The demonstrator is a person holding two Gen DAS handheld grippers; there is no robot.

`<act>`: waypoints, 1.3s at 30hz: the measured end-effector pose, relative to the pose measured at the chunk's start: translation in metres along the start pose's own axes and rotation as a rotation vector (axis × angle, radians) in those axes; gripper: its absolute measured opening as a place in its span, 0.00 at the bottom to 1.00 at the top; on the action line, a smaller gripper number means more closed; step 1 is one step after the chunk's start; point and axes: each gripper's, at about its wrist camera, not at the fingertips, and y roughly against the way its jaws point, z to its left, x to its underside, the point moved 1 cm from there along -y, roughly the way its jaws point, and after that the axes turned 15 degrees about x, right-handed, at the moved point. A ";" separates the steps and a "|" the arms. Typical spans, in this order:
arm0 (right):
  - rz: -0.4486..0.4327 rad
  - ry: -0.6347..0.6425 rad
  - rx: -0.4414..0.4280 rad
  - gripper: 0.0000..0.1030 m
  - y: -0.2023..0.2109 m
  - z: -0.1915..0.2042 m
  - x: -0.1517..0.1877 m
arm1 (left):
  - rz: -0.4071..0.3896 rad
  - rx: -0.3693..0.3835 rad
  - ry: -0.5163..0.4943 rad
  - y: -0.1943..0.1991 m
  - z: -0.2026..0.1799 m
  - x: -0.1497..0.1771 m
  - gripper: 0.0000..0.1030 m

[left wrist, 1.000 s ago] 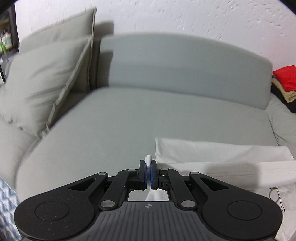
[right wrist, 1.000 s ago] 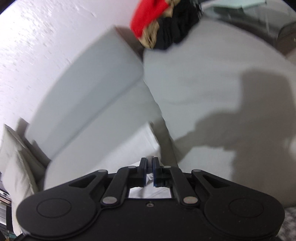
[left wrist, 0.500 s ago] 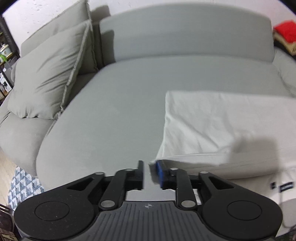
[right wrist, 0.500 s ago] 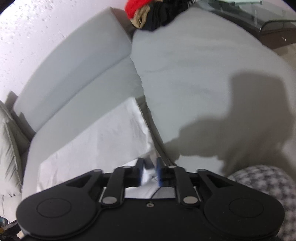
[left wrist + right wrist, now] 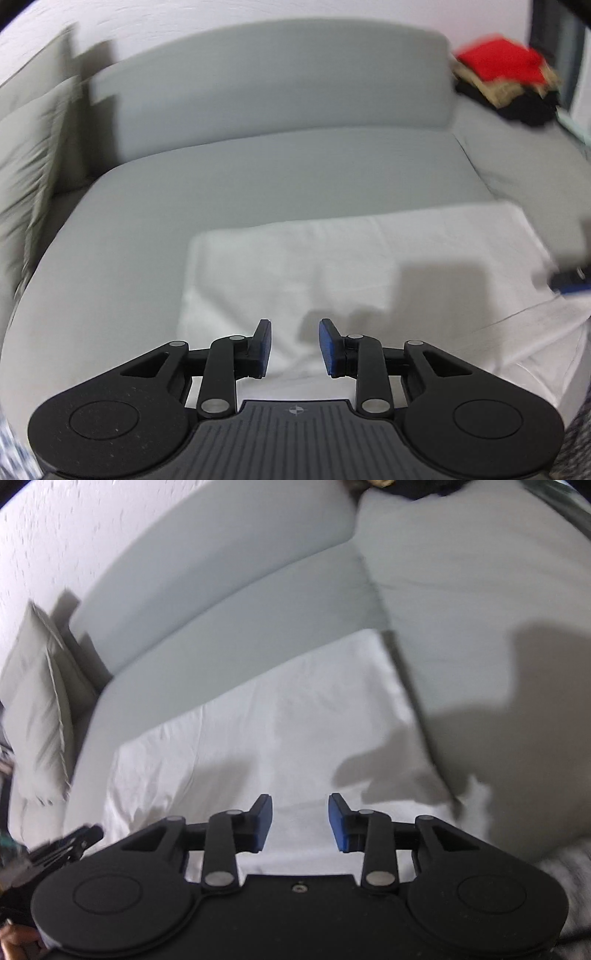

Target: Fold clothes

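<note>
Your left tongs [image 5: 293, 345] were spread wide, holding nothing, poised over the near edge of the white garment [image 5: 332, 266]. Your right tongs [image 5: 300, 821] stood spread too, empty, above the same cloth [image 5: 258, 738]. The garment lay flat on the grey sofa seat [image 5: 258, 173], folded into a broad rectangle, its far edge short of the backrest [image 5: 277, 81]. Beyond the garment to the right sat a pile of red, tan and black clothes [image 5: 506, 85], blurred, perhaps already folded. To the garment's left leaned a grey cushion [image 5: 40, 716].
</note>
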 end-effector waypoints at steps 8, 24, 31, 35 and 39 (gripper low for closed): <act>0.030 0.087 0.172 0.33 -0.021 0.005 0.005 | 0.106 0.109 -0.114 -0.010 -0.021 0.018 0.32; -0.004 -0.102 -0.109 0.35 0.067 -0.063 0.039 | -0.041 0.113 0.035 0.029 -0.011 0.041 0.23; -0.095 0.095 -0.065 0.25 0.015 0.011 0.037 | -0.055 -0.120 -0.028 -0.030 -0.033 0.016 0.30; -0.127 0.275 0.087 0.23 -0.006 0.032 0.056 | 0.054 -0.349 0.036 -0.047 -0.012 0.026 0.31; -0.136 0.314 0.127 0.23 0.017 0.011 0.073 | 0.082 -0.354 0.098 -0.015 0.005 0.035 0.30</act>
